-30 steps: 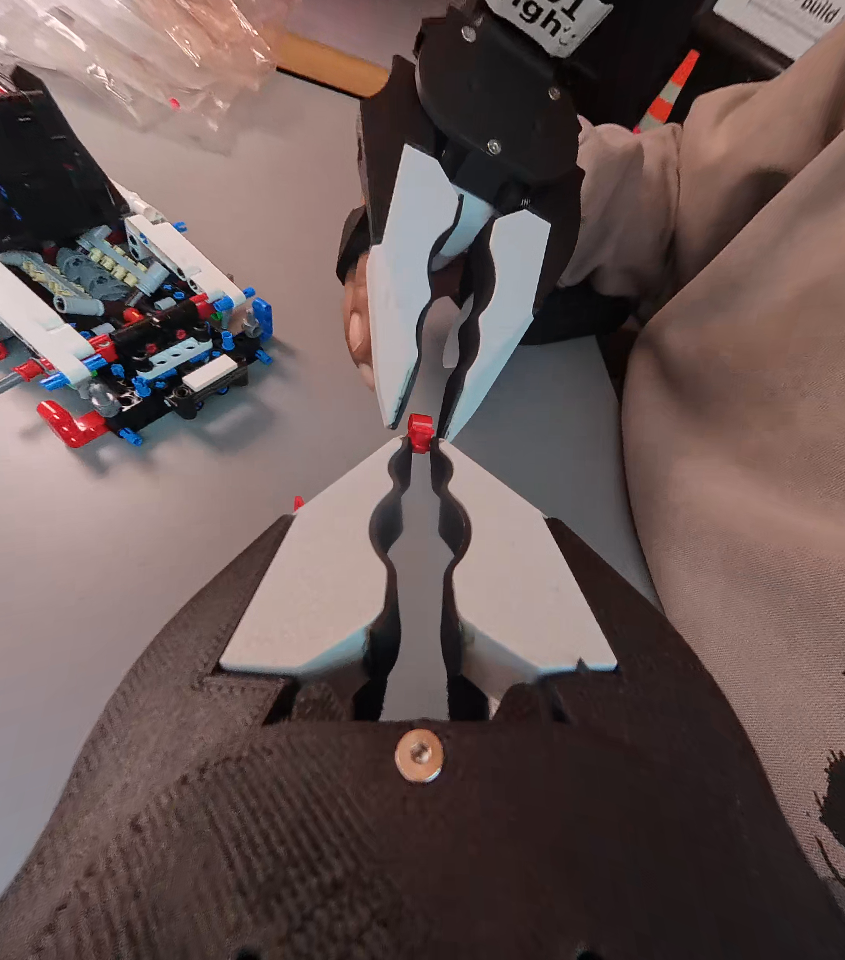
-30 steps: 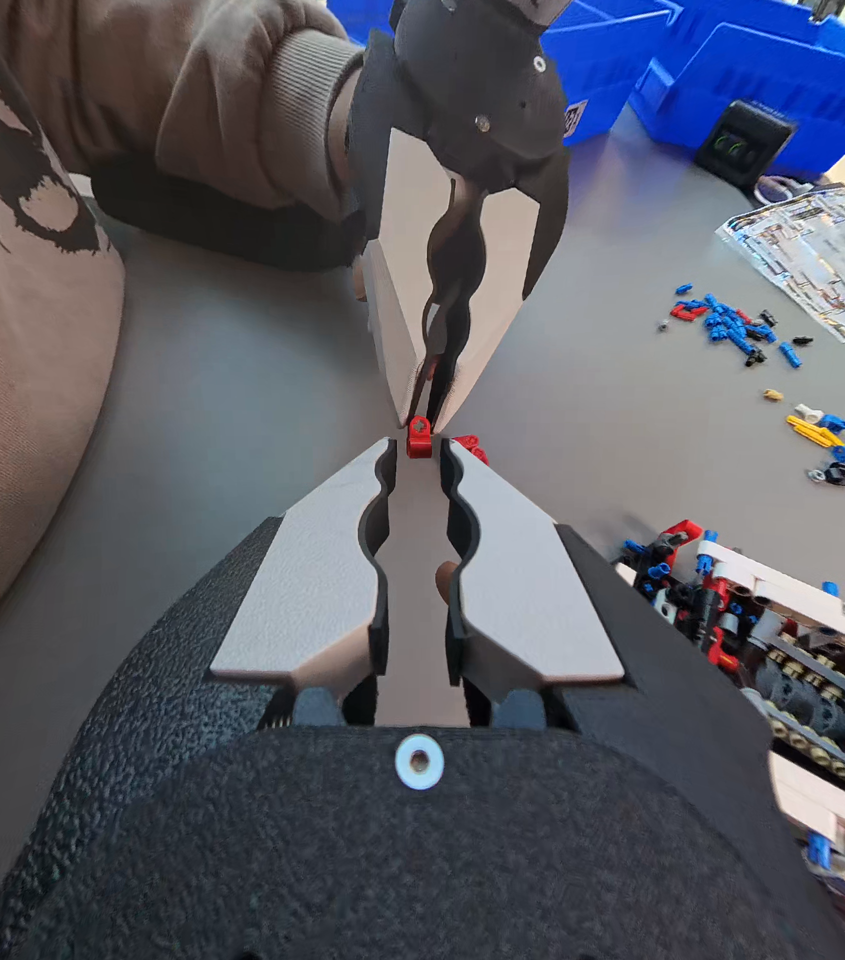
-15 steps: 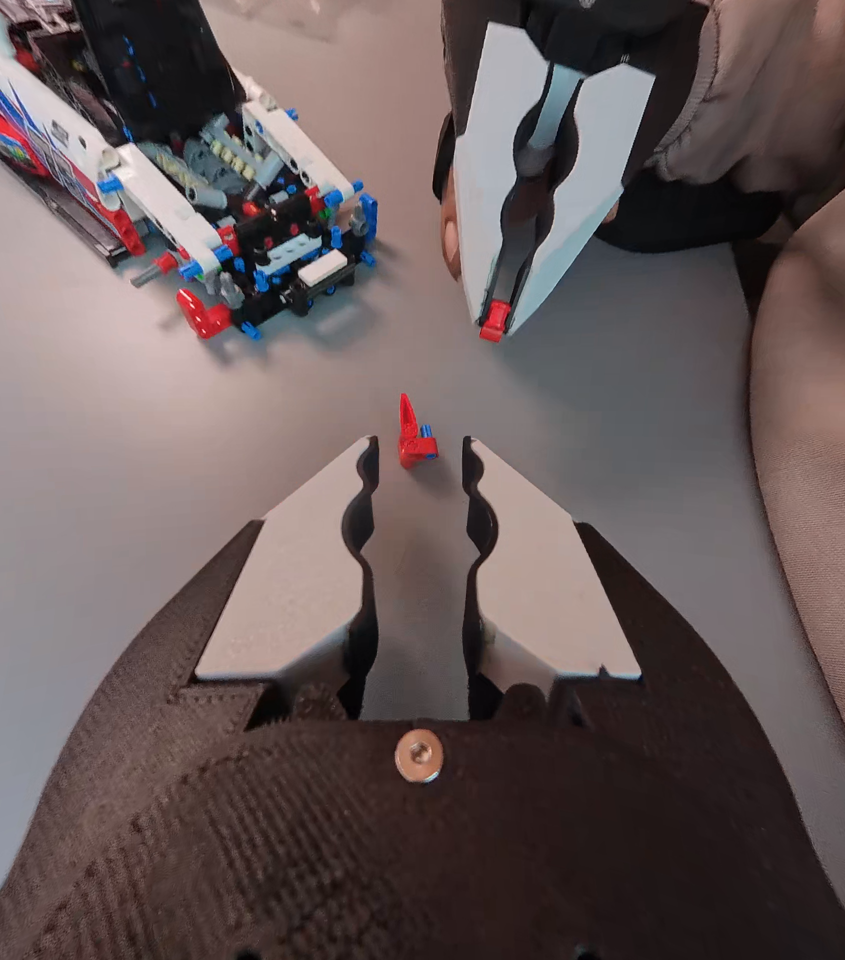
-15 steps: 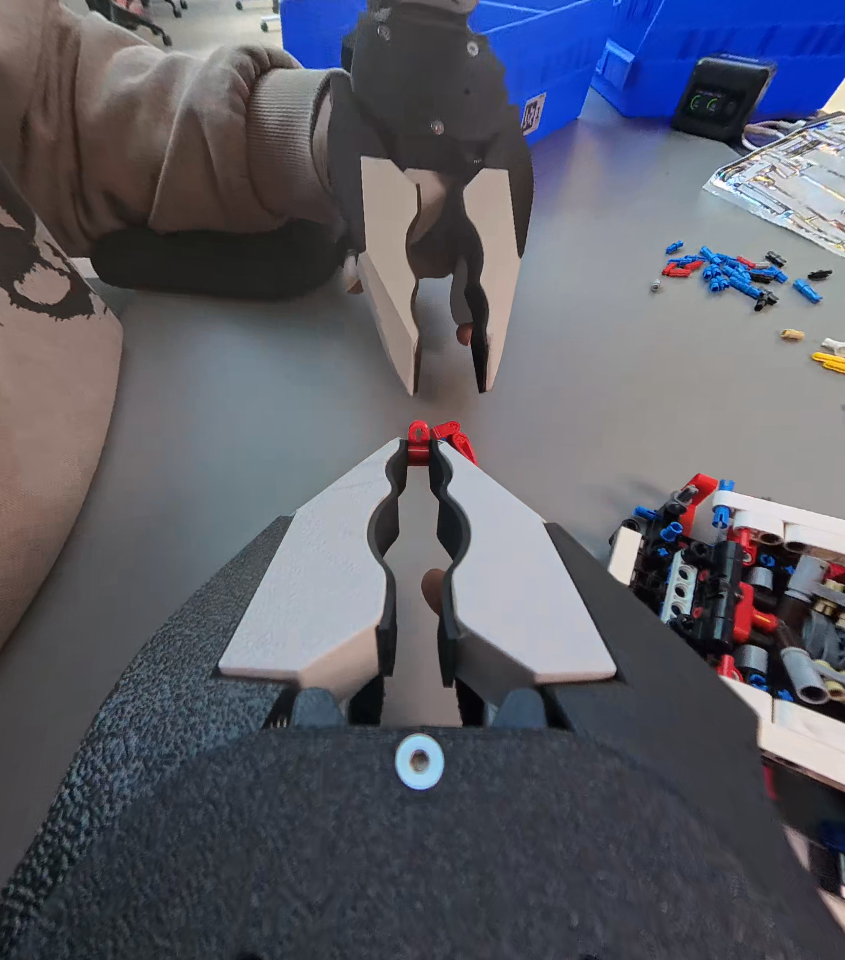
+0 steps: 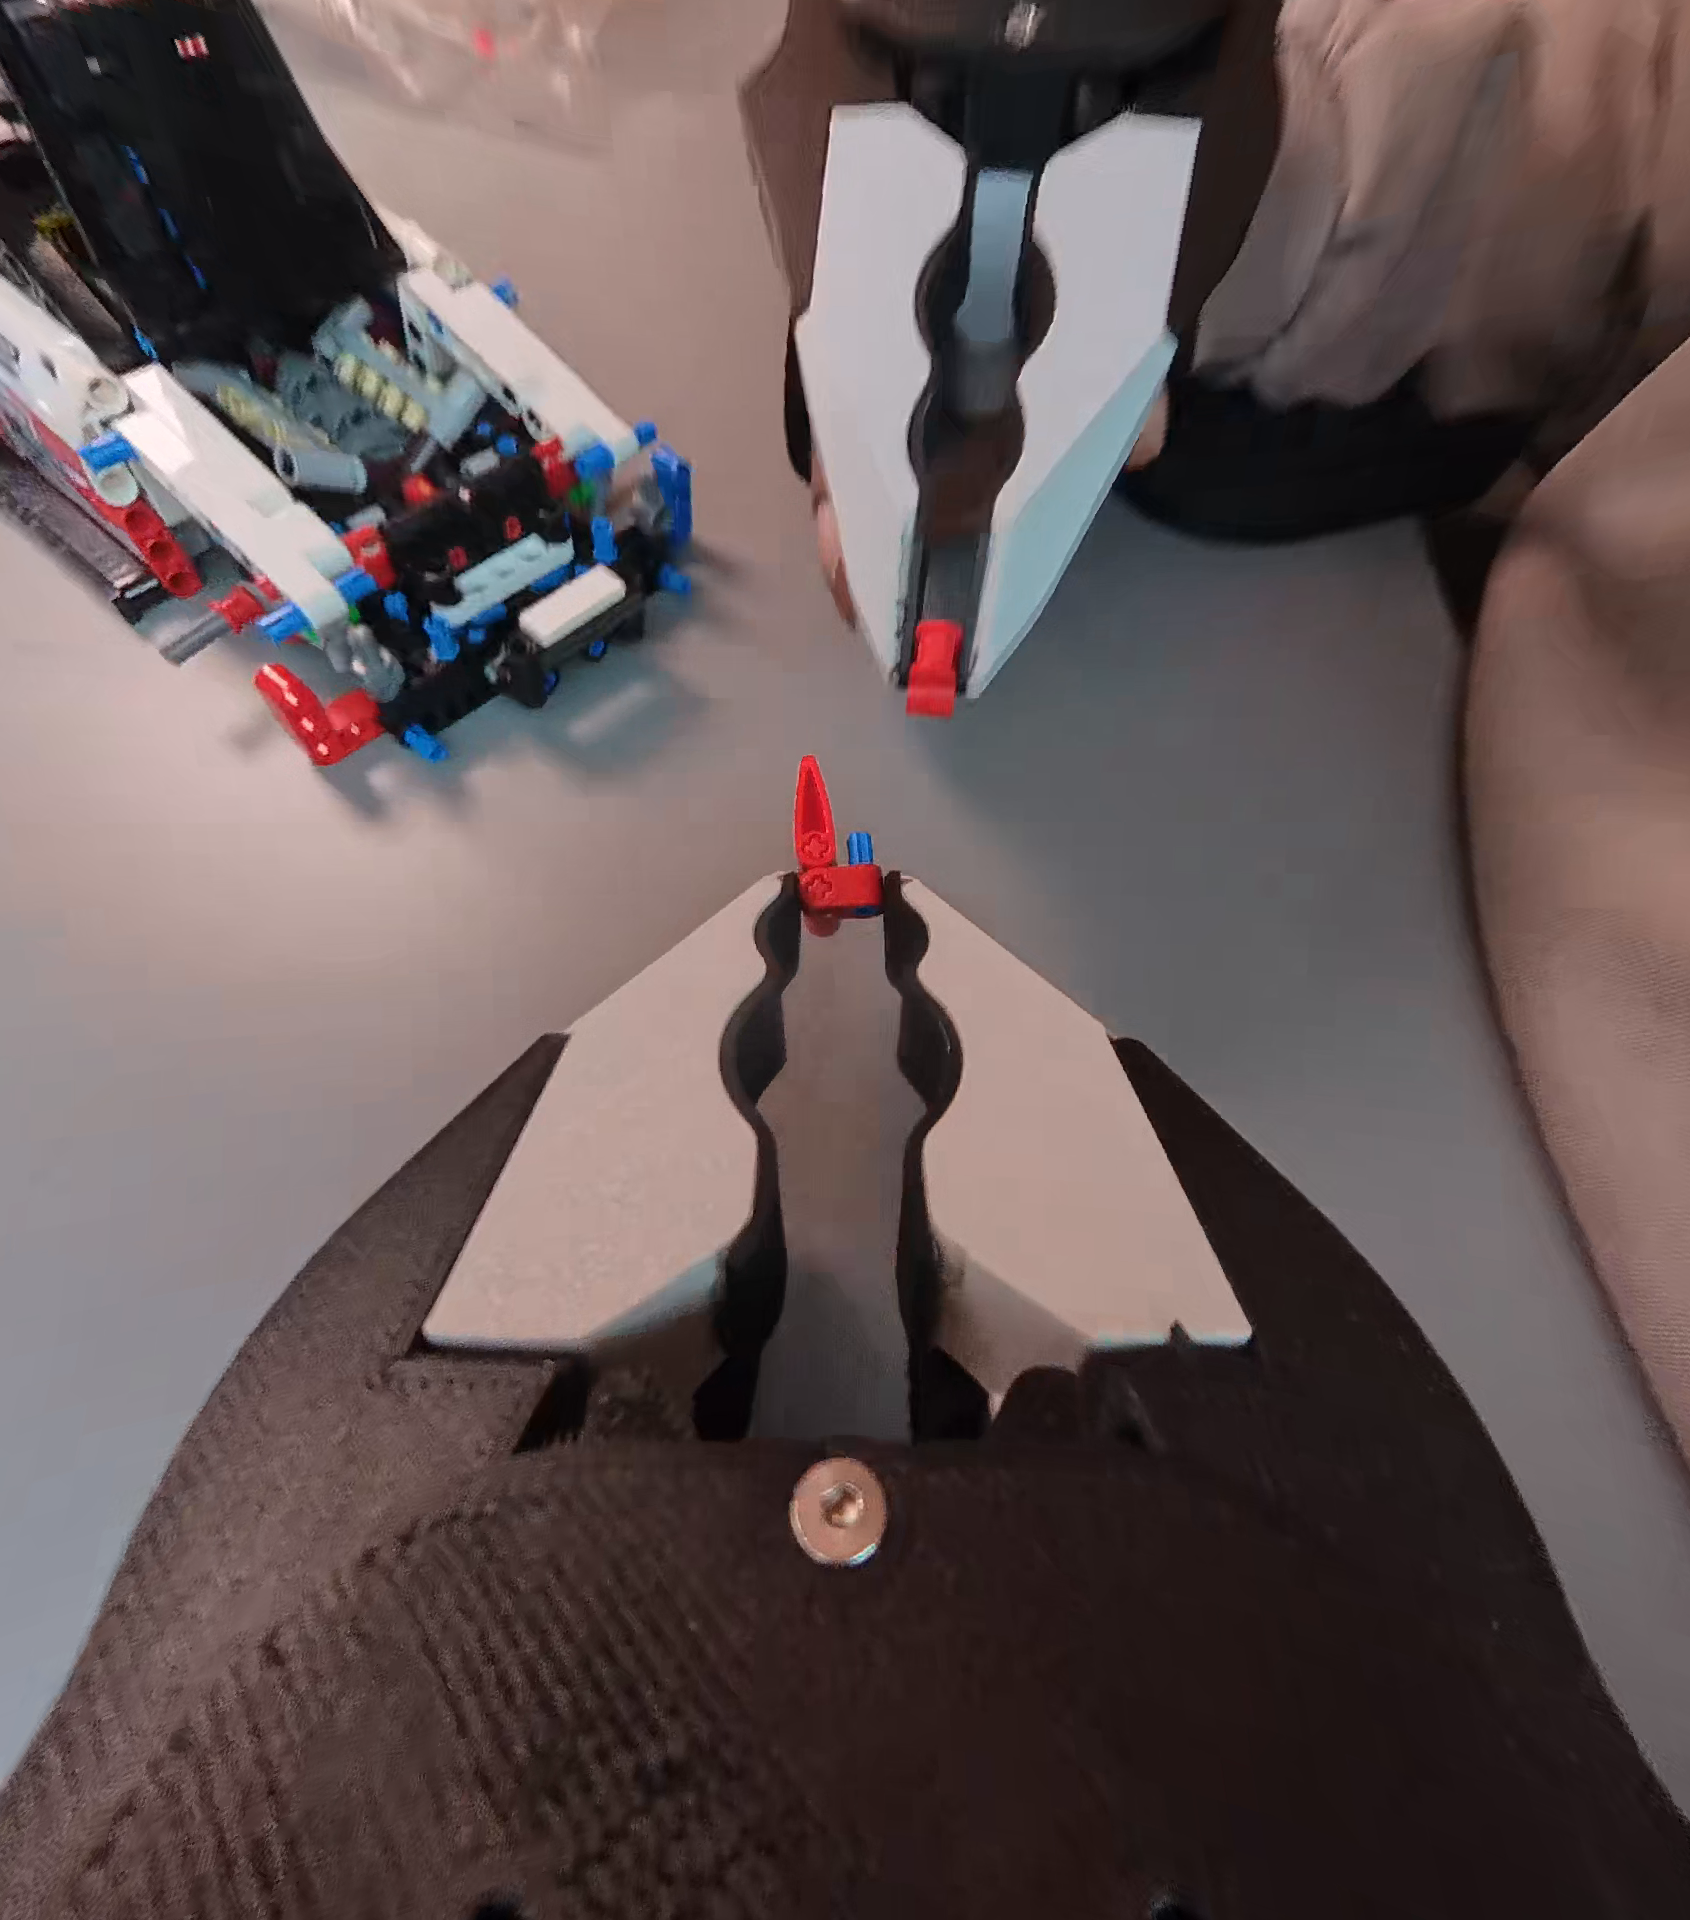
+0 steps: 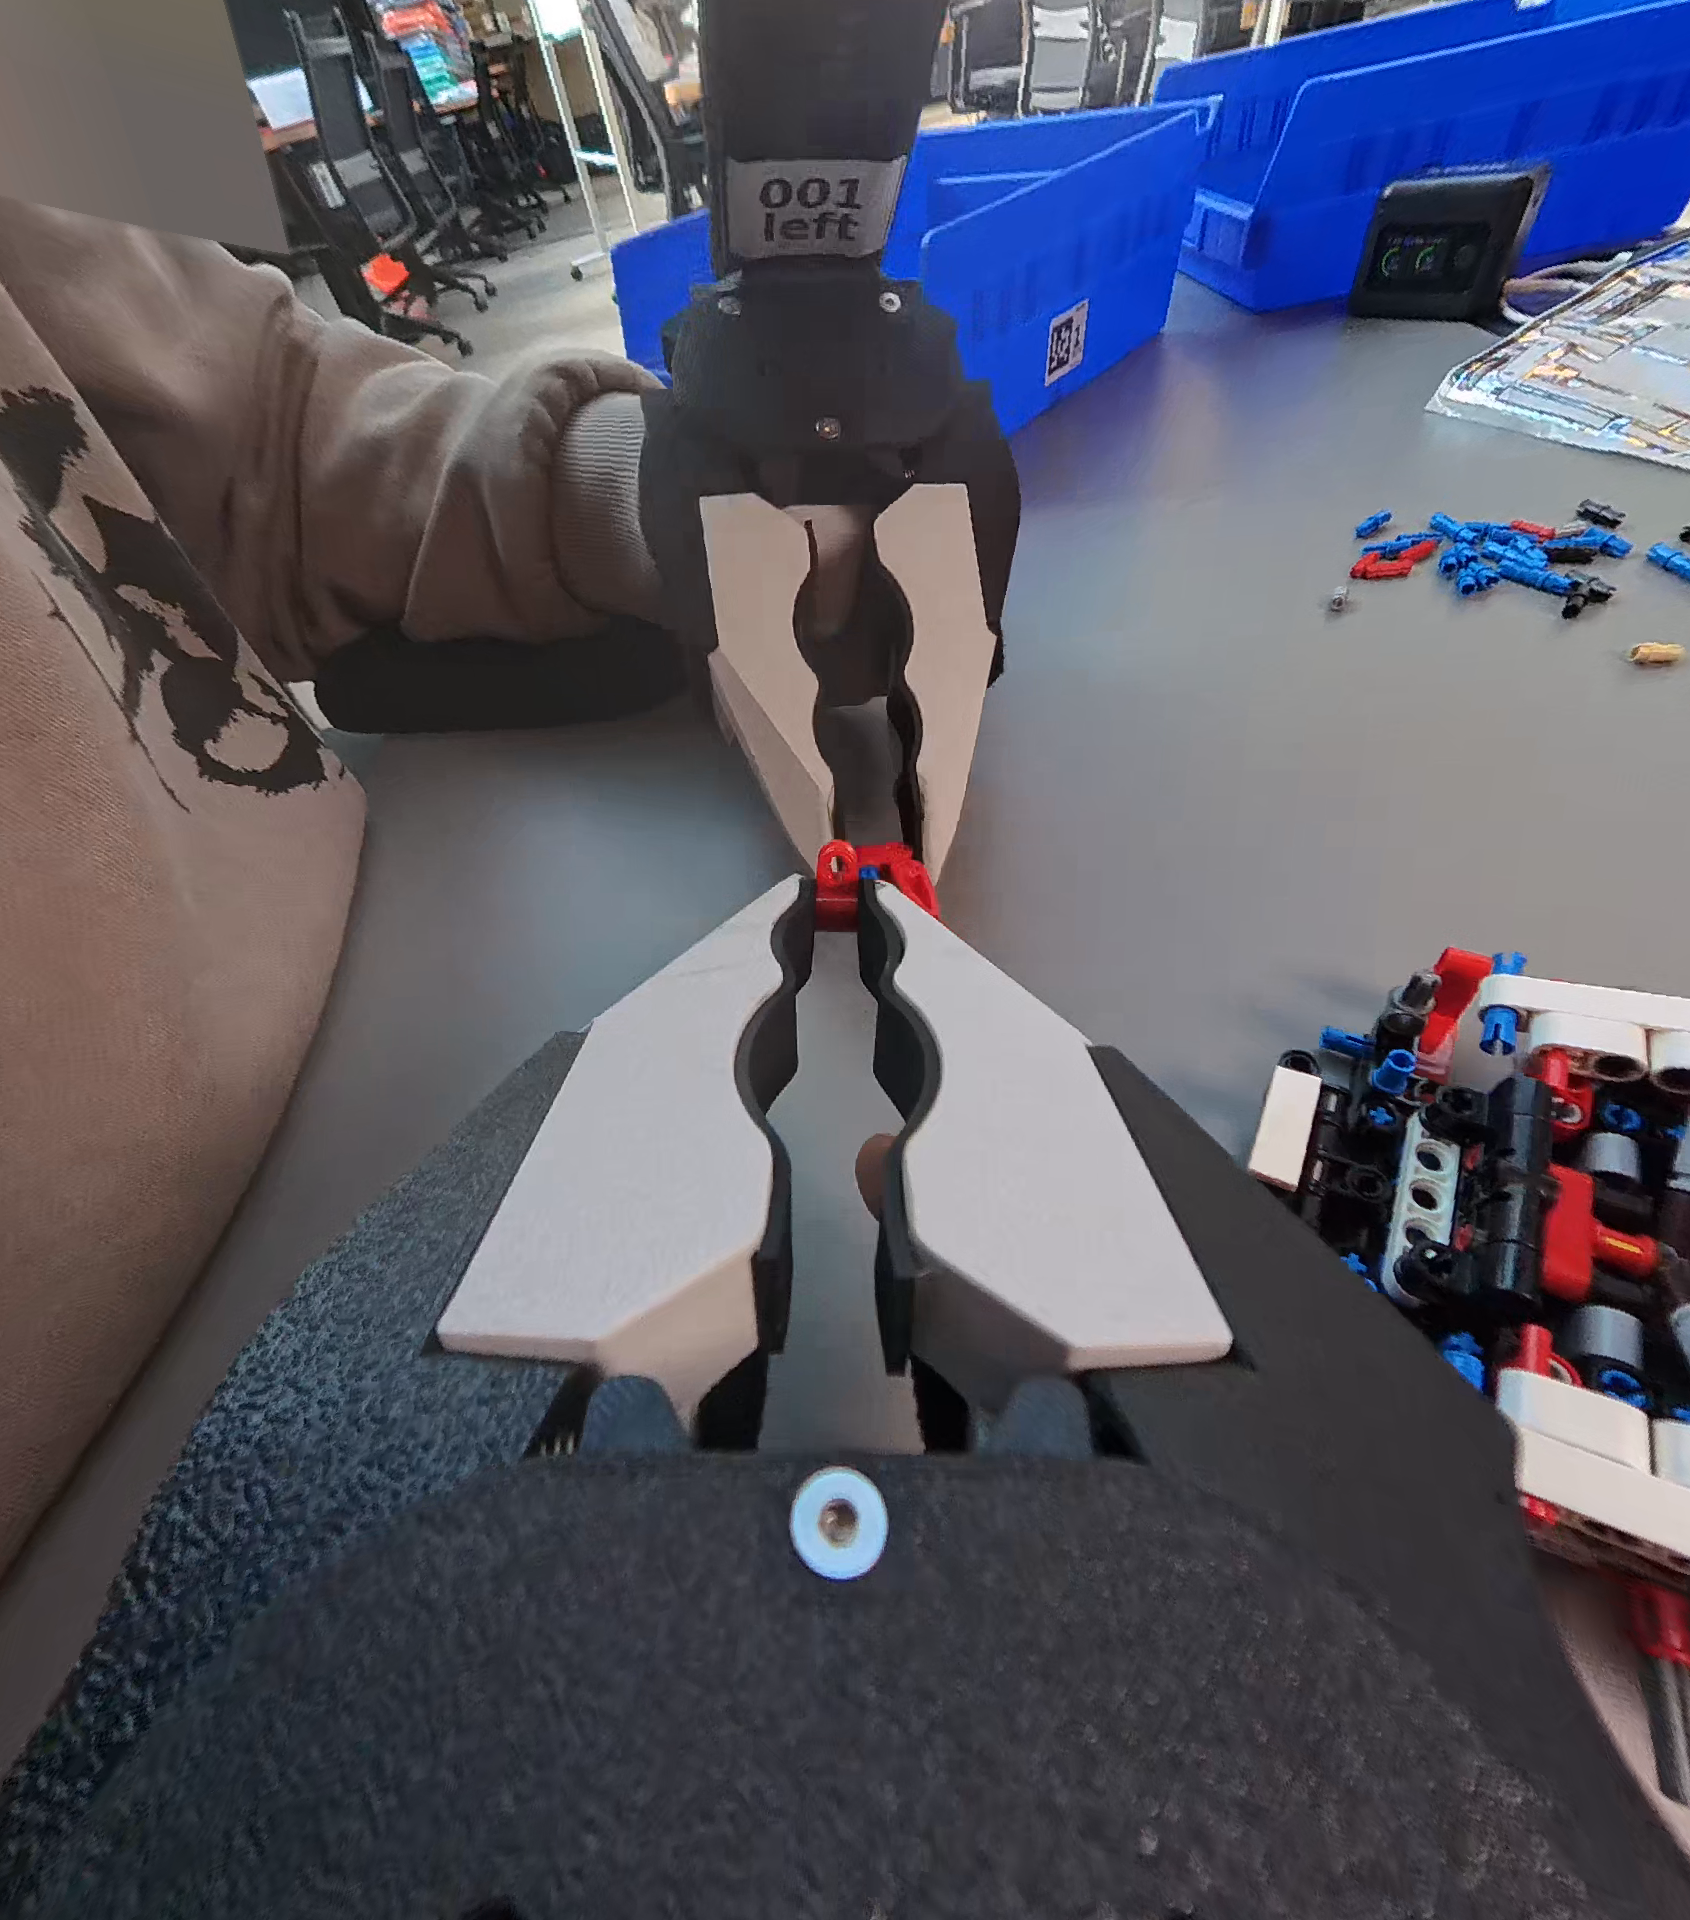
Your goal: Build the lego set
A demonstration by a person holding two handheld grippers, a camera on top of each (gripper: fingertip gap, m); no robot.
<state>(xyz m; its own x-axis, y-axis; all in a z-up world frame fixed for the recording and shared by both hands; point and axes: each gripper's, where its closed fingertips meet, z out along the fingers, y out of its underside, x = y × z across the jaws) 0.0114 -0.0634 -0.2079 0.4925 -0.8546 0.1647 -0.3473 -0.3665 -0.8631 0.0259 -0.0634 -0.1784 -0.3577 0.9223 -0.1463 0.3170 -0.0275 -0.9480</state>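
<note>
From the left wrist view we see what the other camera cuts off: the black cabin and the red, white and blue side panels of the half-built lego vehicle (image 5: pixel 321 457), and the front of the right tongs (image 5: pixel 934 675) hanging above the grey tabletop (image 5: pixel 197 1039). The right wrist view alone gives us the blue bins (image 6: pixel 1340 177), a small black device with a lit screen (image 6: pixel 1443 249), the instruction sheet (image 6: pixel 1651 384) and a scatter of loose blue, red and black pins (image 6: pixel 1516 556), with a few yellow ones near the right edge.

A beige sleeve (image 6: pixel 353 499) and a beige garment fill one side of both views. The vehicle sits well apart from both tongs, off to the side.

Our left tongs (image 5: pixel 841 883) are narrowed to a small gap and pinch a red connector piece (image 5: pixel 836 868) with a blue pin, a pointed red part standing up from it. Our right tongs are nearly pressed together on a small red piece (image 5: pixel 932 665). In the right wrist view the two red pieces sit just beside each other; we cannot tell if they touch.
</note>
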